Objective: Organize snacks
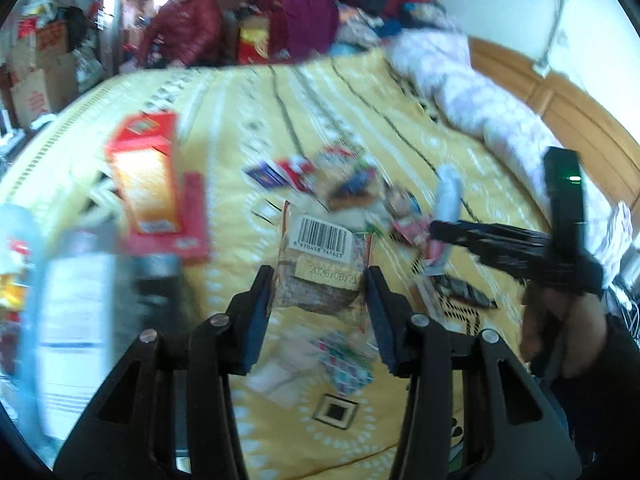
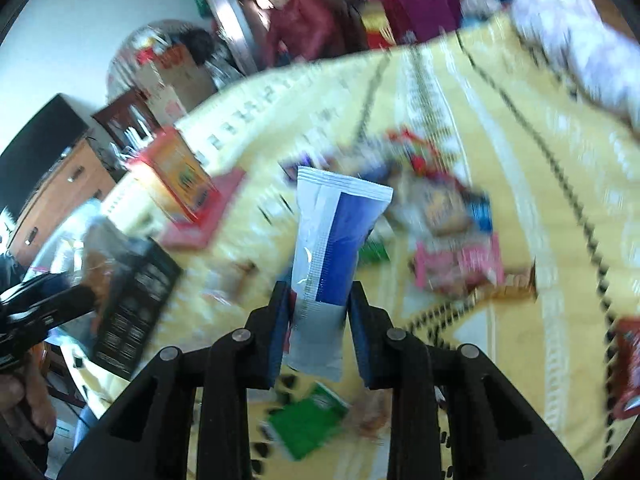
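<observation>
Above the yellow bedspread (image 1: 248,128), the left gripper (image 1: 320,284) clamps a light, crinkly barcoded snack packet (image 1: 320,256) and the right gripper (image 2: 320,300) a limp blue-and-white sachet (image 2: 332,240), both best pinched mid-body.

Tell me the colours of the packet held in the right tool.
White and blue packet, clearest in the right wrist view.
</observation>
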Demonstrator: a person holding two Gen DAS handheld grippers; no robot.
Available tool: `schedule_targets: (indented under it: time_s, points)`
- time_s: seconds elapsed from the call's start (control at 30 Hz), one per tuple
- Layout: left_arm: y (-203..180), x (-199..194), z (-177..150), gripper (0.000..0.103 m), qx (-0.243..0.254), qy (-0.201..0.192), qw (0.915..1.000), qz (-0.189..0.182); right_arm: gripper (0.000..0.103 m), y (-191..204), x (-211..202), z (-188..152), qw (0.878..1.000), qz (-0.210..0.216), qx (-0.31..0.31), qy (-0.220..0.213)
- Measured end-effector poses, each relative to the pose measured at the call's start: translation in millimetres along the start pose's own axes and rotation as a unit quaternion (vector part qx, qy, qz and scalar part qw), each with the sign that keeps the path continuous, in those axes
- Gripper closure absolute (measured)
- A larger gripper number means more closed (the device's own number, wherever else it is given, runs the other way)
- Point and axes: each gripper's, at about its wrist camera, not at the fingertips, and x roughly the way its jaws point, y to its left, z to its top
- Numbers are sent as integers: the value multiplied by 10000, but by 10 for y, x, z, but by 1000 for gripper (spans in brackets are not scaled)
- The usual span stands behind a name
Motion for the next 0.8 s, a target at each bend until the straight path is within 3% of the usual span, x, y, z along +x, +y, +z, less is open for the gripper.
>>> schedule_targets:
  time_s: [0.17, 0.33, 0.53, 0.8]
  points:
    - [492, -546, 107, 57, -278, -515, 9968, 550, 72, 686, -404, 471, 9960, 382, -499, -639]
    - [1034, -999, 74, 57, -647, -897, 9863, 1222, 72, 1585, -464, 824, 9861, 1038, -1027, -798]
    - [1616, -1332, -114, 57, -1184, -1045, 9724, 1718, 72, 2737, -284, 998, 9684, 1686, -1728, -627]
    - [1988, -1427, -254, 57, -1519, -1047, 9646, 1884, 72, 3746, 92, 912, 9502, 2145, -2252, -178]
